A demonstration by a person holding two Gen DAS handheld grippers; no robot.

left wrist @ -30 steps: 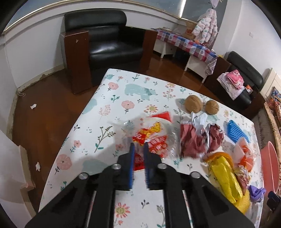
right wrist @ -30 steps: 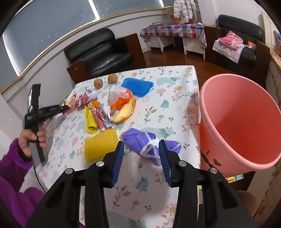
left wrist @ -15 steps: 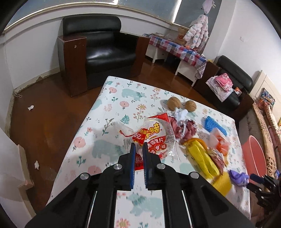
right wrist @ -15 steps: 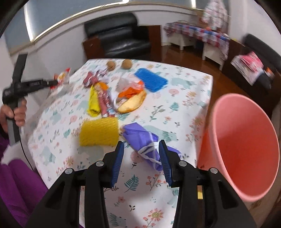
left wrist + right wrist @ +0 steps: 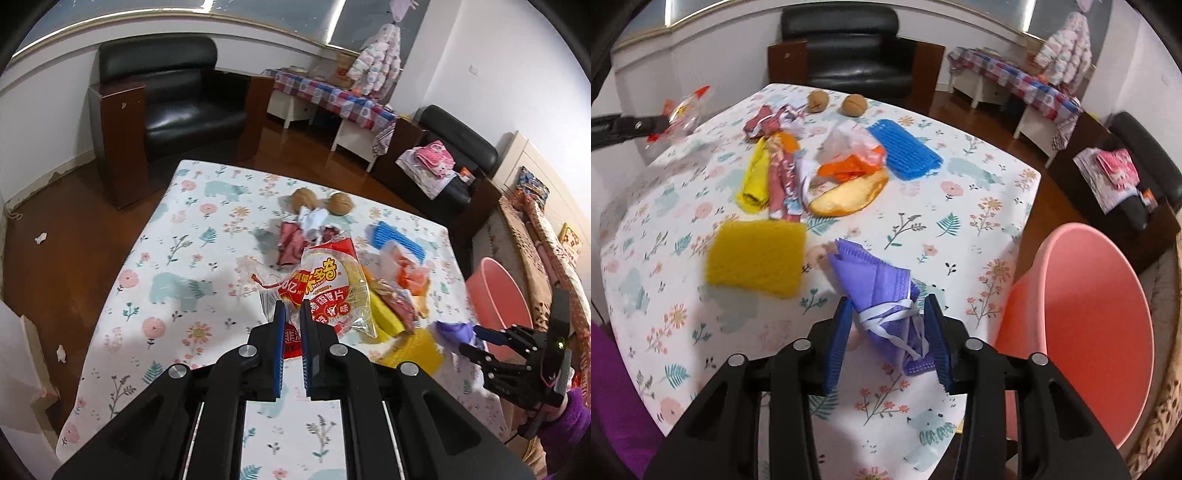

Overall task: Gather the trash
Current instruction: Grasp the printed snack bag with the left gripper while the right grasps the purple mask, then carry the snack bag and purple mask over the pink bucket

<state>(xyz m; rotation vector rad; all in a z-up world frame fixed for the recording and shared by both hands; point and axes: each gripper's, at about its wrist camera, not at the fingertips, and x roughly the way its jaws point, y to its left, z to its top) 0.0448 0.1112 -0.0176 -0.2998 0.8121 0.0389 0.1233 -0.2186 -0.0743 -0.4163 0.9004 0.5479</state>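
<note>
My left gripper is shut on a red-and-clear snack bag, which hangs from the pads above the floral table. The right wrist view shows the same bag held high at the far left. My right gripper straddles a crumpled purple face mask near the table's edge. Its jaws are closing, with the mask between them; the left pad touches it and a thin gap shows at the right pad. A pink bucket stands just right of the table, beside that gripper.
On the table lie a yellow foam net, a blue foam net, a heap of wrappers, an orange-and-white bag and two walnuts. A black armchair stands behind the table.
The left gripper has risen and pulled back with the snack bag, which now hangs off the table. The right gripper has rolled upright and its jaws have narrowed around the mask.
</note>
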